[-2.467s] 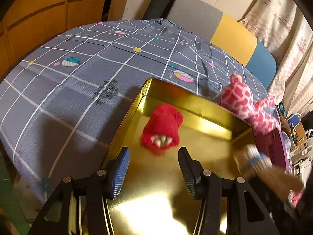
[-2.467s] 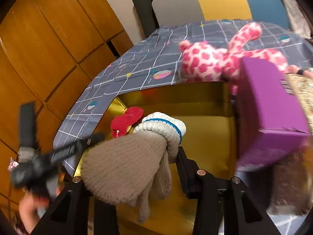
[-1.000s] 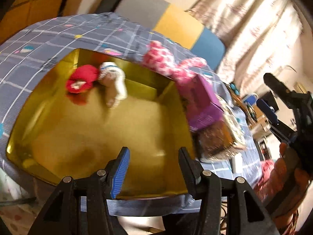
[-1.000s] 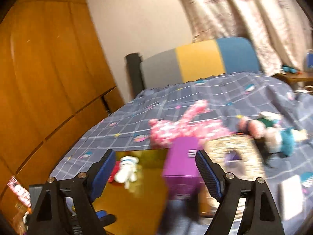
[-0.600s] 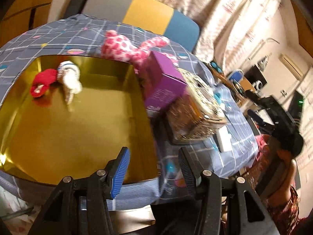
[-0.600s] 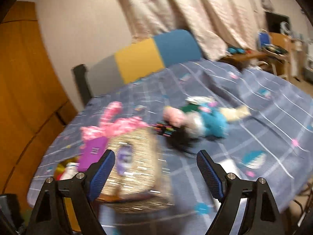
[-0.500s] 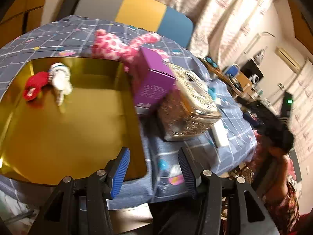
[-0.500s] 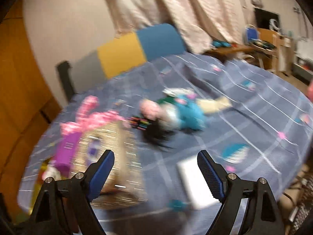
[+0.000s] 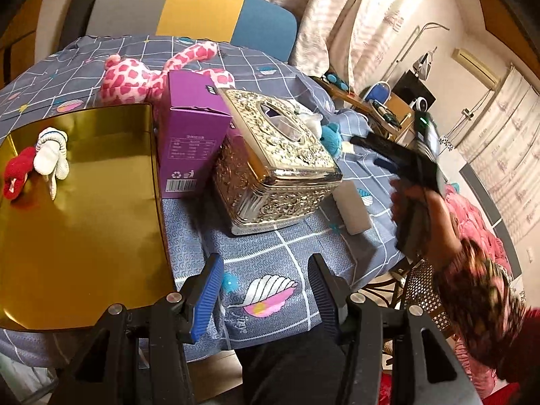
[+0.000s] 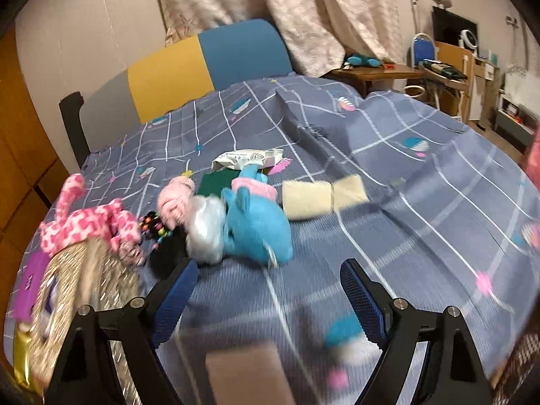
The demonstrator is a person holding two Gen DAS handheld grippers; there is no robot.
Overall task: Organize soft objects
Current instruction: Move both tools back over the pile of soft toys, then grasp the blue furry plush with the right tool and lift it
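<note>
A red sock (image 9: 15, 172) and a white-and-beige sock (image 9: 50, 158) lie in the gold tray (image 9: 84, 236) at the left. My left gripper (image 9: 266, 290) hangs open and empty over the bedspread beside the tray's right rim. My right gripper (image 10: 266, 303) is open and empty, just short of a blue plush toy (image 10: 256, 229) that lies against a silvery soft piece (image 10: 206, 233) and a pink doll (image 10: 175, 202). A pink spotted plush (image 10: 87, 226) lies to their left. In the left wrist view a hand (image 9: 425, 222) carries the right gripper (image 9: 366, 151).
A purple box (image 9: 192, 135) and an ornate gold tissue box (image 9: 276, 162) stand between the tray and the toys. Yellow pads (image 10: 320, 195), a white packet (image 10: 249, 158), a green cloth (image 10: 216, 182), beads (image 10: 155, 226) and a beige block (image 10: 246, 371) lie on the bedspread (image 10: 422, 202).
The right gripper left the beige sock in the tray, then swung right and down to the blue plush. The left gripper drew back and to the right, off the tray.
</note>
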